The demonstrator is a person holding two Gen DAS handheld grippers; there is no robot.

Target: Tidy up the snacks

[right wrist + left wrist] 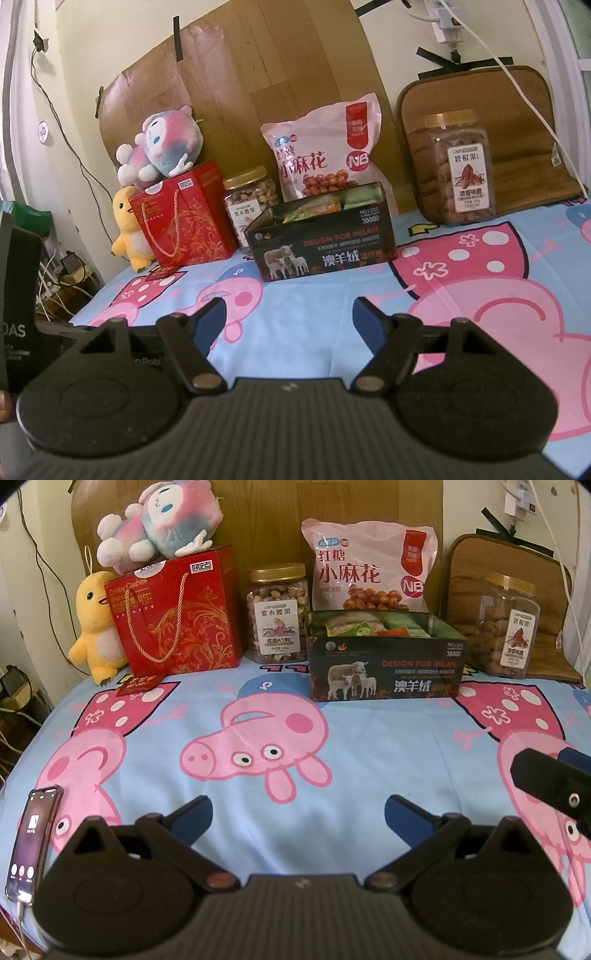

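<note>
A dark open box (pixel 386 664) (pixel 321 243) with small snack packets inside stands at the back of the bed. Behind it leans a pink snack bag (pixel 369 566) (pixel 325 155). A jar of nuts with a gold lid (pixel 277 613) (pixel 249 206) stands left of the box, and a second jar (pixel 511 626) (pixel 463 170) stands far right. A red gift bag (pixel 177 614) (pixel 184 218) is at the left. My left gripper (pixel 298 810) is open over the sheet with nothing between its fingers. My right gripper (pixel 289 323) is open too, well short of the box.
A pink plush toy (pixel 159 520) (pixel 159 147) lies on the gift bag and a yellow plush duck (pixel 94 627) (pixel 127 229) stands beside it. A phone (pixel 33 842) lies at the sheet's left edge. The other gripper's black body (pixel 554 786) shows at right. A brown cushion (pixel 517 140) leans on the wall.
</note>
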